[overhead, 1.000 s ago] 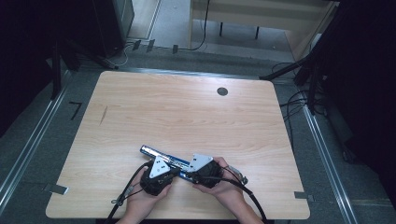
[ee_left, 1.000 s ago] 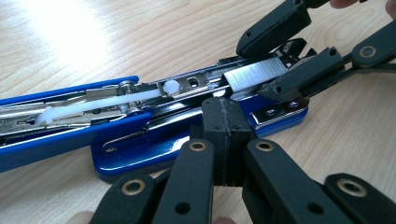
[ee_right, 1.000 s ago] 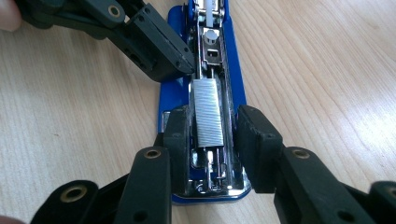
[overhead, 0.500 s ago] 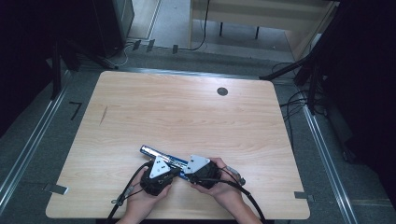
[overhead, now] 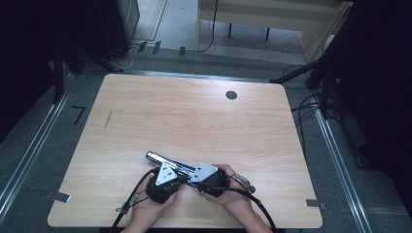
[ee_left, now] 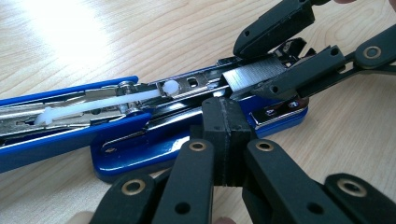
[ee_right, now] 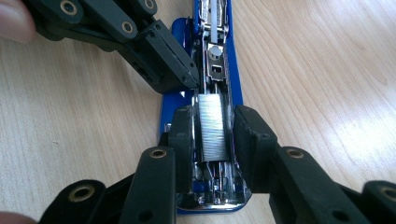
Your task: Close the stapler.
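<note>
From the high view we keep the opened blue stapler (overhead: 167, 162) flat near the table's (overhead: 194, 116) near edge; in the left gripper view the left gripper (ee_left: 229, 140), jaws pressed together, steadies its base; in the right gripper view the right gripper (ee_right: 212, 140), partly closed, straddles the staple strip (ee_right: 212, 128) over the magazine, so it seats straight.

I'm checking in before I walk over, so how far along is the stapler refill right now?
Done: the blue stapler lies opened on the table, its white pusher drawn back. In hand: a strip of staples sits in the channel between the right gripper's jaws, while the shut left gripper rests against the stapler's base. Left: letting go of the strip and closing the top.
</note>
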{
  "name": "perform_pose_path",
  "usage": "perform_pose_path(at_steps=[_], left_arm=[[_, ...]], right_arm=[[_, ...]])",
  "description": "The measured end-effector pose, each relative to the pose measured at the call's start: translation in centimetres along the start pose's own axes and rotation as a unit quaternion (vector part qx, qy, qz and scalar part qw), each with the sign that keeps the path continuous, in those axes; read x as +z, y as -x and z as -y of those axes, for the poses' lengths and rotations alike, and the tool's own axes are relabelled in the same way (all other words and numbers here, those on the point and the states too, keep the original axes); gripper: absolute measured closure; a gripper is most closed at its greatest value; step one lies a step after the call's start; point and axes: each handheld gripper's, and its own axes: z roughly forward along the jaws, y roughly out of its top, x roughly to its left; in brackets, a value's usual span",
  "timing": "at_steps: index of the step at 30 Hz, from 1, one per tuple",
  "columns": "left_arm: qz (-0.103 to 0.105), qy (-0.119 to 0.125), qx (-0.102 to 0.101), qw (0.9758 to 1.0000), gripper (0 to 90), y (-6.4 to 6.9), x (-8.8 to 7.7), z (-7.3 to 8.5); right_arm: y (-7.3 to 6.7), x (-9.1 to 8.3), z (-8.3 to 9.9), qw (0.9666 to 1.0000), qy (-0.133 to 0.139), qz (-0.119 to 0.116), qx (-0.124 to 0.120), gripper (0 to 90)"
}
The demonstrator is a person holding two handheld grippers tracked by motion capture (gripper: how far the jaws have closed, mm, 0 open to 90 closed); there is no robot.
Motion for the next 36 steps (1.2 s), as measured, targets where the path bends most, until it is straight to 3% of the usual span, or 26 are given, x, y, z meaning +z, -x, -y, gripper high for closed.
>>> perform_pose_path(at_steps=[12,13,19,21,22,25,28,29,36], left_arm=[[0.000,-0.001,0.000,1.0000,90.0,0.01,-0.01,0.00],[0.000,0.000,0.000,1.0000,90.0,0.02,0.00,0.00],[0.000,-0.001,0.000,1.0000,90.0,0.00,0.00,0.00],[0.001,0.000,-0.001,1.0000,90.0,0.00,0.01,0.00],[0.001,0.000,0.000,1.0000,90.0,-0.01,0.01,0.00],[0.001,0.000,0.000,1.0000,90.0,-0.01,0.02,0.00],[0.001,-0.001,0.000,1.0000,90.0,0.00,0.00,-0.01],[0.002,-0.001,0.000,1.0000,90.0,-0.01,0.00,-0.01],[0.002,-0.001,0.000,1.0000,90.0,-0.03,0.00,-0.01]], right_arm=[[-0.26,-0.46,-0.07,0.9998,0.017,0.003,-0.008,70.2],[-0.29,-0.59,-0.12,0.9997,0.022,-0.006,-0.004,70.2],[-0.21,-0.39,0.05,0.9998,0.017,-0.010,-0.001,71.3],[-0.31,-0.41,0.05,0.9999,0.013,-0.005,-0.007,74.1],[-0.60,-0.34,0.14,0.9996,0.014,0.010,-0.022,77.3],[-0.75,-0.29,0.23,0.9995,0.015,0.013,-0.026,78.1],[-0.28,-0.43,0.24,0.9998,0.018,0.003,-0.010,80.0],[0.07,-0.48,0.34,0.9997,0.021,-0.009,0.005,80.1],[0.23,-0.55,0.09,0.9995,0.020,-0.016,0.015,80.0]])
